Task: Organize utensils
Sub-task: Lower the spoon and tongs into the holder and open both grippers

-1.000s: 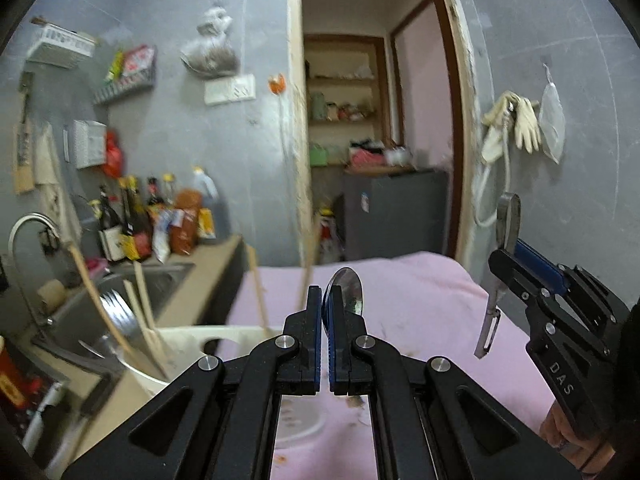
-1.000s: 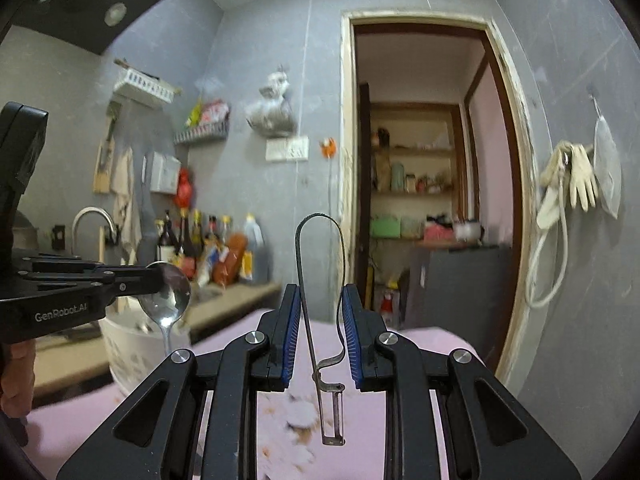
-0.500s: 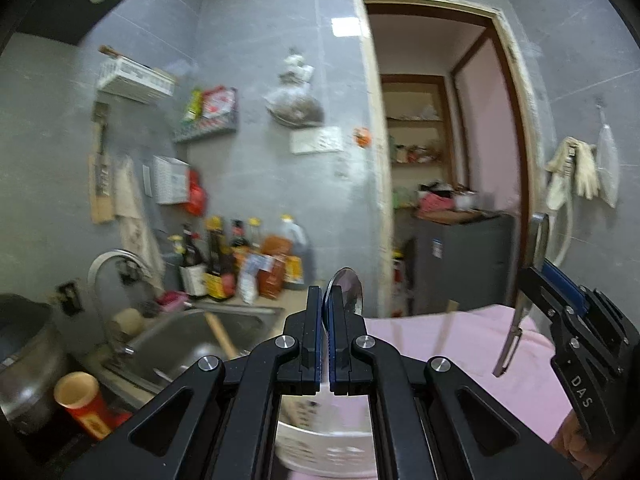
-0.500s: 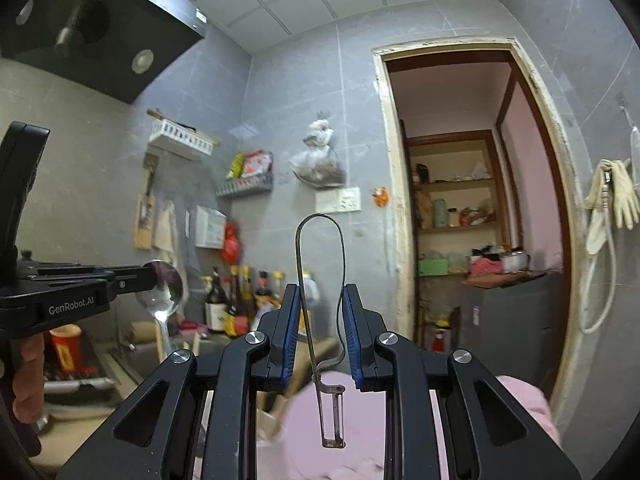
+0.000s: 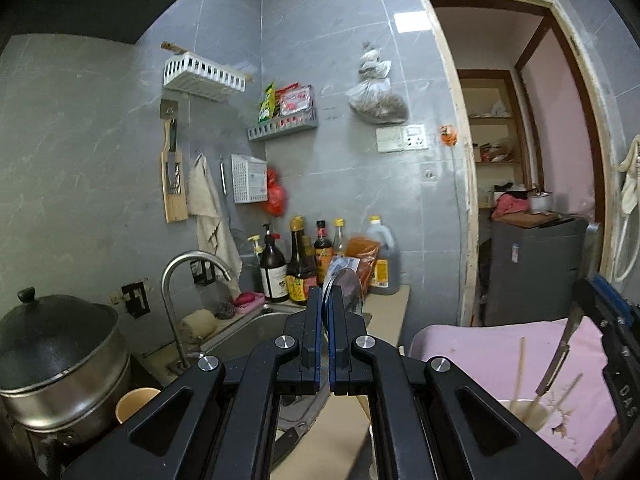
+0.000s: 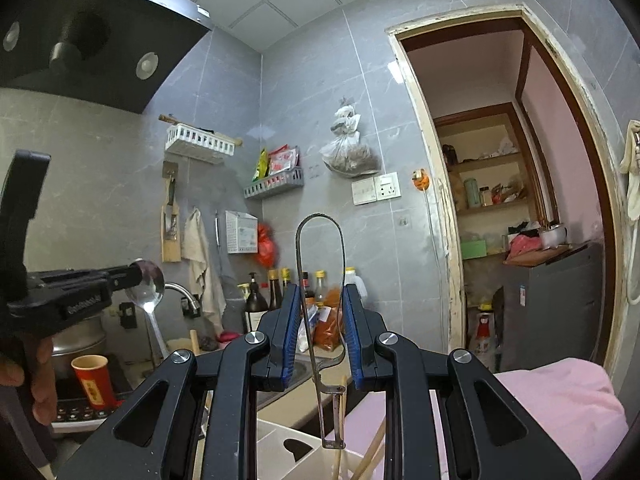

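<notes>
My left gripper (image 5: 327,304) is shut on a metal spoon (image 5: 345,287) whose bowl sticks up past the fingertips. In the right wrist view the same spoon (image 6: 146,285) hangs handle-down from the left gripper (image 6: 130,274) at the left edge. My right gripper (image 6: 320,312) is shut on a wire-loop metal peeler (image 6: 320,248), its blade pointing down over a white utensil holder (image 6: 276,440) with chopsticks. In the left wrist view the right gripper (image 5: 592,292) and the peeler blade (image 5: 556,364) show at the right, above a cup of chopsticks (image 5: 524,408).
A sink with a curved faucet (image 5: 188,264) sits ahead, with sauce bottles (image 5: 304,268) behind it. A lidded steel pot (image 5: 52,352) and a paper cup (image 6: 94,380) stand at the left. Pink cloth (image 5: 500,344) covers the table at the right. Wall racks hang above; a doorway opens at the right.
Both views have swung left and upward, from the pink table toward the sink, pot and wall racks. Spoon and peeler remain gripped as before.
</notes>
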{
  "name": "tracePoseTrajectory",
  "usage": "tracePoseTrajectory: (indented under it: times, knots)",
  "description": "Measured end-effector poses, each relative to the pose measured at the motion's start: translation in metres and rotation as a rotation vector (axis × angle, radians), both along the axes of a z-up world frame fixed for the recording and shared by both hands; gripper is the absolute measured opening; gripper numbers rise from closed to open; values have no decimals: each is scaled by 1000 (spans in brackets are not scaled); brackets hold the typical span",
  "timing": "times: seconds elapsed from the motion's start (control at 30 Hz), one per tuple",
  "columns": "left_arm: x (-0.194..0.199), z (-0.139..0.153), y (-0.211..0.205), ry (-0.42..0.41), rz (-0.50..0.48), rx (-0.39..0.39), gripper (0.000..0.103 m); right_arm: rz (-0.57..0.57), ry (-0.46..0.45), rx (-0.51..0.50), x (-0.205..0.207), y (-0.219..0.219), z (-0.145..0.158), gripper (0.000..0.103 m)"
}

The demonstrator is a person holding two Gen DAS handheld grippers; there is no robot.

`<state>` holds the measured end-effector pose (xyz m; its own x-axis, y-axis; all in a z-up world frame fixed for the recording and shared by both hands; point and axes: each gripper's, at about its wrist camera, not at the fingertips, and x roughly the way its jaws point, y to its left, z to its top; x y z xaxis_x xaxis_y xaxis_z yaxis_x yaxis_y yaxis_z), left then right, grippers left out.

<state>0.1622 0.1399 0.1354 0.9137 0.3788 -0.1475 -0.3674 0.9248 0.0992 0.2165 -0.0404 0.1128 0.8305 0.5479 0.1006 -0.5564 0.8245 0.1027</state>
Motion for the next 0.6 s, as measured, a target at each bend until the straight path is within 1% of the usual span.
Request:
tracePoseTrajectory:
  times: [0.2,0.37,0.47,0.6]
  knots:
    - [24,-17,8,36,37,-9,1,12,34,16,19,0,-9,19]
    - [32,-29,7,48,84,35,1,8,59,11,29,4,-21,19]
    - [37,-34,10,56,100,52,1,1,62,8,32,8,-28,19]
    - [43,-42,11,79,100,59,1,-10,22,-6,27,14,-31,19]
